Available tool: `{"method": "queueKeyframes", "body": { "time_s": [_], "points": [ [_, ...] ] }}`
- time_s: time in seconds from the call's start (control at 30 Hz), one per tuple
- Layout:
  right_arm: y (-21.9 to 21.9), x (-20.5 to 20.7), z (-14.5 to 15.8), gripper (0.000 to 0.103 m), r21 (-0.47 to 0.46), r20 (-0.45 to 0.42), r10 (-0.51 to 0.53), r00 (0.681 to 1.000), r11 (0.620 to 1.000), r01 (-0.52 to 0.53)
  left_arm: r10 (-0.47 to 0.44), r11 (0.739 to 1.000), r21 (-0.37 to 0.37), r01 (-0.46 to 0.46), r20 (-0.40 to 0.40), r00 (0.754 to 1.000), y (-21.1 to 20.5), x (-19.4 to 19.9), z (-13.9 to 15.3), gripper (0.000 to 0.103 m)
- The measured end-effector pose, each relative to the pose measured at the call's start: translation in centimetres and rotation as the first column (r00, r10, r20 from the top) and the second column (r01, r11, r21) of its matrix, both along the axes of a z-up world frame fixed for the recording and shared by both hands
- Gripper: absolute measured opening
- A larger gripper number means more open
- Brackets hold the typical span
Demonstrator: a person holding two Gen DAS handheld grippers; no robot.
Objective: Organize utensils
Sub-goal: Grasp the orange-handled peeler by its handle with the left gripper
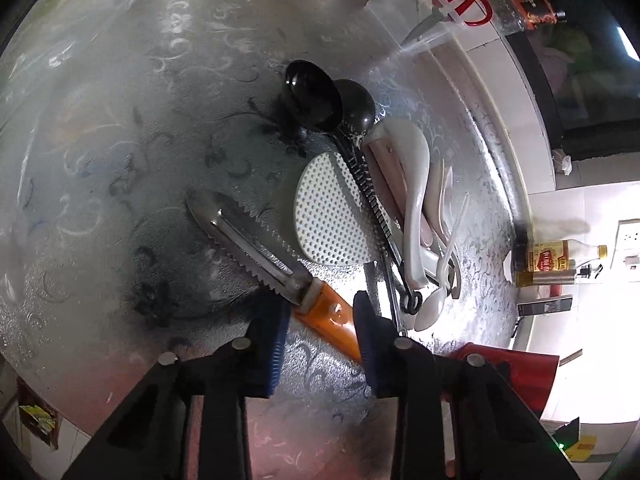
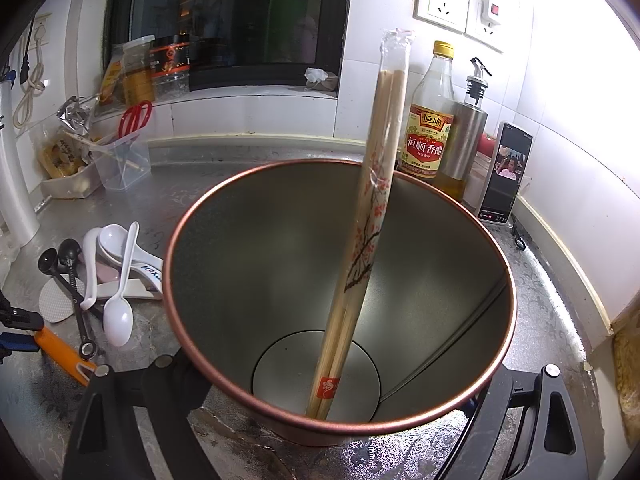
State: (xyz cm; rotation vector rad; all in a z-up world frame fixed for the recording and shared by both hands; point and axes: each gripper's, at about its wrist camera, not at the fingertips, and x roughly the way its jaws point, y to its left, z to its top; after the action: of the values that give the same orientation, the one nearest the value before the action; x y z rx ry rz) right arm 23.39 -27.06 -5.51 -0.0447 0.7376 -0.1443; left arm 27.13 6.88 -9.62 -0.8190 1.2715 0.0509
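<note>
A serrated steel tool (image 1: 248,236) with an orange handle lies on the patterned steel counter (image 1: 120,140). My left gripper (image 1: 320,306) is shut on that handle, a blue pad on each side of it. Right of it lies a heap: two black ladle-spoons (image 1: 312,96), a white perforated paddle (image 1: 328,216), a white ceramic spoon (image 1: 414,184) and thin plastic spoons. My right gripper (image 2: 340,404) is shut on a copper-rimmed metal container (image 2: 460,280), one finger on either side. A sleeve of wooden chopsticks (image 2: 372,208) stands slanted inside it.
Red-handled scissors (image 1: 464,0) stand in a clear tub at the counter's back. A vinegar bottle (image 2: 430,128), a steel oil pourer (image 2: 466,136) and a propped phone (image 2: 506,172) stand behind the container by the tiled wall. Wall sockets (image 2: 442,6) sit above them.
</note>
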Motion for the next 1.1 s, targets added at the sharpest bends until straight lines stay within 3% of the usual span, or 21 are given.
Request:
{"method": "queueKeyframes", "body": {
  "time_s": [0.17, 0.4, 0.63, 1.1],
  "points": [
    [0.2, 0.0, 0.0, 0.093, 0.000, 0.000, 0.001, 1.000, 1.000, -0.001, -0.011, 0.999, 0.034, 0.011, -0.009, 1.000, -0.7, 1.2, 0.1, 0.029],
    [0.3, -0.1, -0.1, 0.093, 0.001, 0.000, 0.001, 1.000, 1.000, -0.001, -0.064, 0.983, 0.172, 0.063, -0.002, 0.998, -2.5, 2.7, 0.8, 0.029],
    [0.5, 0.0, -0.4, 0.093, 0.010, -0.020, 0.002, 1.000, 1.000, -0.002, -0.073, 0.971, 0.229, 0.069, 0.012, 0.997, -3.2, 3.6, 1.0, 0.029],
    [-0.1, 0.0, -0.4, 0.093, 0.012, -0.019, 0.010, 1.000, 1.000, -0.010, -0.003, 0.995, 0.098, -0.006, 0.089, 0.996, 1.4, 0.7, 0.9, 0.020]
  ]
}}
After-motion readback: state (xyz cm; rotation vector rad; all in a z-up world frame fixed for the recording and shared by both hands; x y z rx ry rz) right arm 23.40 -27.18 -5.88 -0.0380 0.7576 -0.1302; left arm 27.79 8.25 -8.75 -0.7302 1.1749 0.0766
